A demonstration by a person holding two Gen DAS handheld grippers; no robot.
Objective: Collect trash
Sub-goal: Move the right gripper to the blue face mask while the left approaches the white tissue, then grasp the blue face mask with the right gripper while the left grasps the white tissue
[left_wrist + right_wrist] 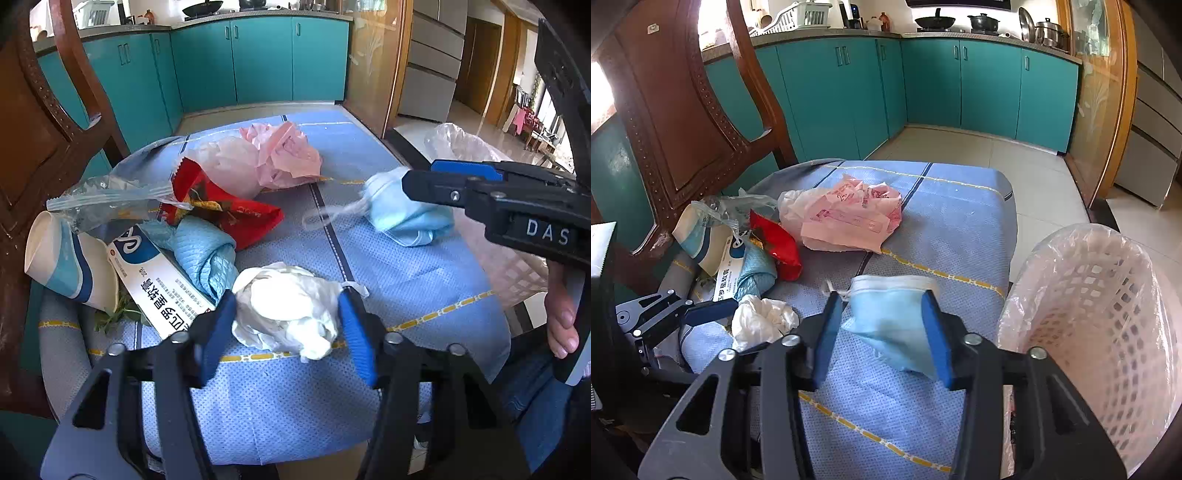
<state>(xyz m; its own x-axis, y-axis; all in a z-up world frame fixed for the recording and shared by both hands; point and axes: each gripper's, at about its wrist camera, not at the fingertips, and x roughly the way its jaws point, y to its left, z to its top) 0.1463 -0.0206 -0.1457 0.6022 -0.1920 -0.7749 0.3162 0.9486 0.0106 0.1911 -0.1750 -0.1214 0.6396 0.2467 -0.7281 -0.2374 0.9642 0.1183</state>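
Note:
My left gripper (286, 306) is open, its jaws on either side of a crumpled white tissue (284, 306) lying on the blue cloth (388, 273). The tissue also shows in the right wrist view (761, 319). My right gripper (882, 314) has its jaws around a light blue face mask (890, 314); in the left wrist view the mask (402, 218) hangs at the fingertips, blurred, its ear loop trailing left. A white lattice trash basket (1108, 314) with a clear liner stands just right of the right gripper.
Left of the tissue lie a pink plastic bag (280, 155), a red snack wrapper (221, 206), a blue cloth wad (207, 254), a white box (162, 284), a paper cup (62, 258) and a clear bag (110, 199). A wooden chair back (48, 122) stands at left.

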